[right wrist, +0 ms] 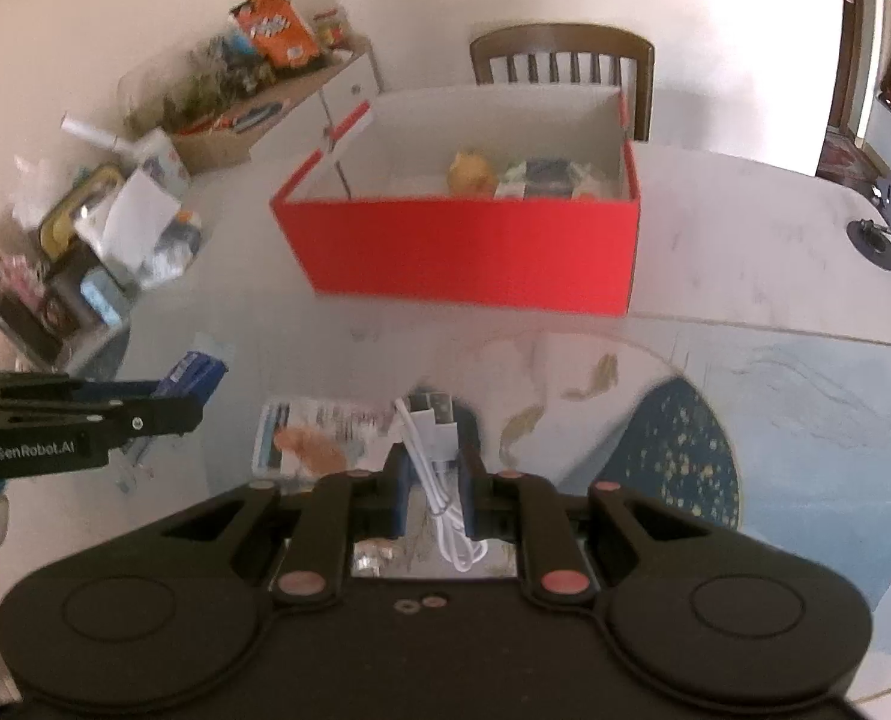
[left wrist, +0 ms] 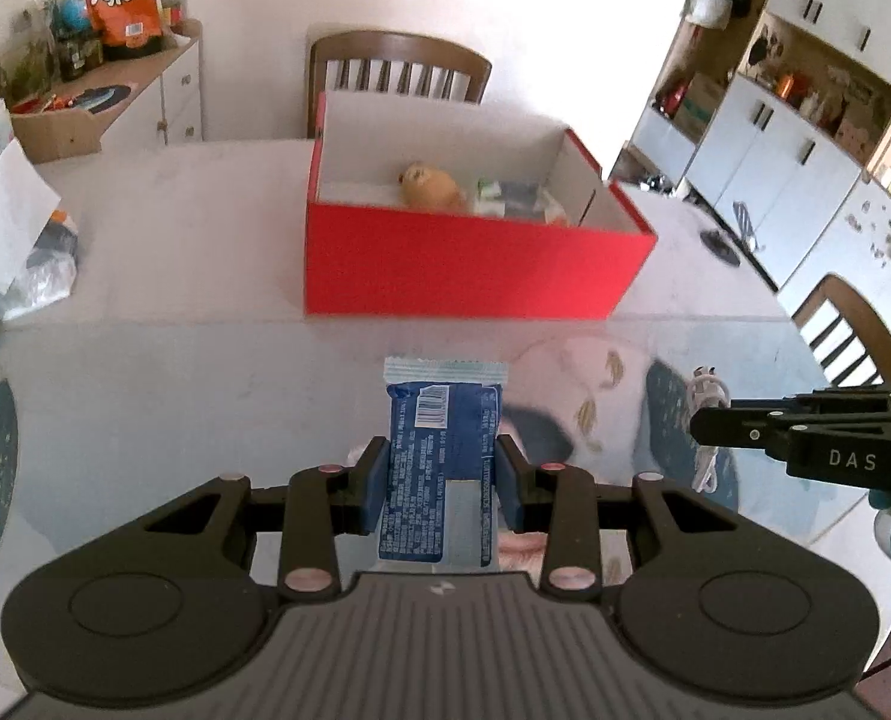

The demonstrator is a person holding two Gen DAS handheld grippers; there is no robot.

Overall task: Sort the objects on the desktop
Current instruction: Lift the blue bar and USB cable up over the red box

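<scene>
Left tongs pinch a blue snack packet by its sides, raised clear of the counter. Right tongs are pressed onto a coiled white USB cable. Both face the open red box, seemingly their destination.

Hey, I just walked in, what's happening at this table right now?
A person is sorting table clutter with two handheld grippers. The left gripper is clamped on a blue snack packet, and the right gripper is shut on a coiled white USB cable. Ahead sits an open red box already holding a few items.
</scene>
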